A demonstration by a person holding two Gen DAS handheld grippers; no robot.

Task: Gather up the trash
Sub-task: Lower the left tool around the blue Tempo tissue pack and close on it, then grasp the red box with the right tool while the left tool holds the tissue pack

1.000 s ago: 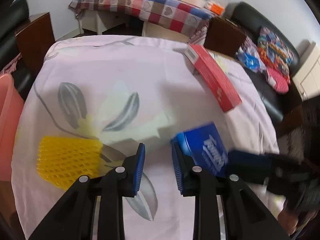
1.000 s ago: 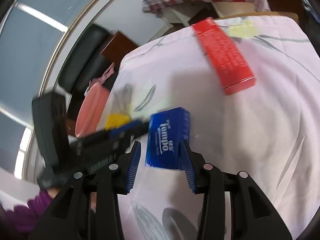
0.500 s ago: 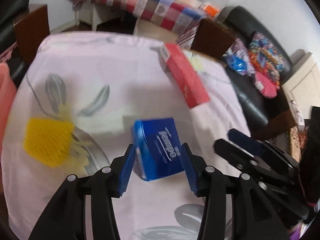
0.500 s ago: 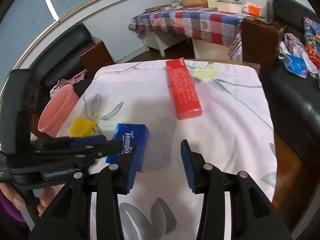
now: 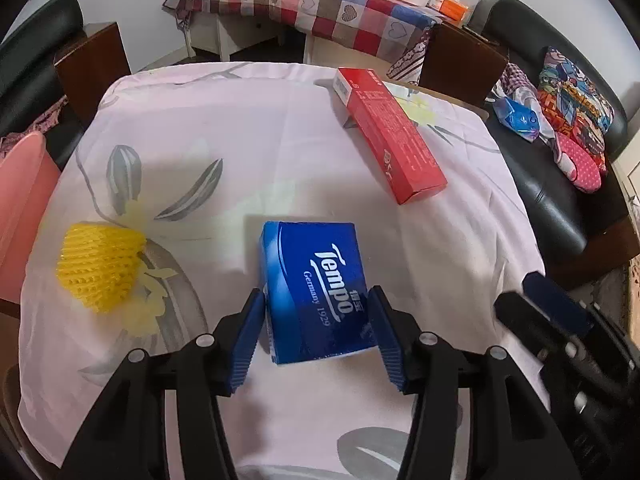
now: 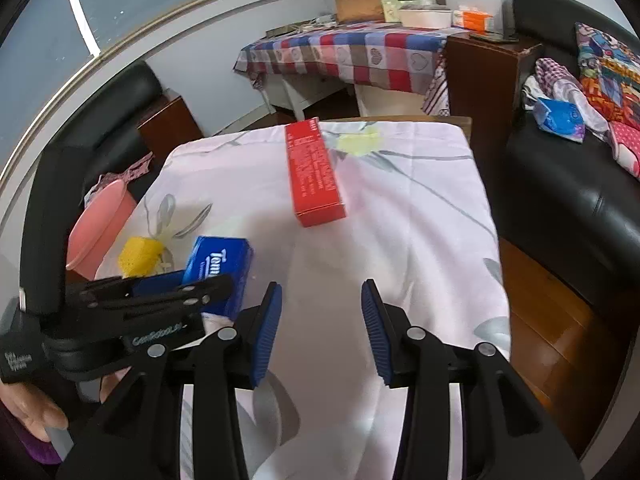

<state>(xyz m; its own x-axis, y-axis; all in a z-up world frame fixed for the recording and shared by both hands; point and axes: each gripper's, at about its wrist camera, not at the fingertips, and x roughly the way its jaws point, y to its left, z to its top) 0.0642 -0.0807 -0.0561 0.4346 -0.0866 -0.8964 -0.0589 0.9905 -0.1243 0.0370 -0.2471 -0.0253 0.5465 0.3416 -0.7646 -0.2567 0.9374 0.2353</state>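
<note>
My left claw (image 5: 316,328) is spread around the blue pack (image 5: 316,288), one pad on each long side; I cannot tell whether they touch it. The pack lies flat on the worktop (image 5: 280,140), toward its near edge. My right claw (image 6: 322,328) is spread with nothing between its pads, over the near edge, the pack (image 6: 220,268) to its left. A red box (image 5: 390,128) lies toward the far right corner, a yellow net (image 5: 100,266) near the left edge.

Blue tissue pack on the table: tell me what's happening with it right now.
A person is clearing trash with two tools. The left hand-held gripper has its fingers on either side of the blue Tempo tissue pack, which lies on the floral tablecloth; a firm grip can't be confirmed. The right hand-held gripper is open and empty. The red carton and yellow foam net lie untouched.
</note>
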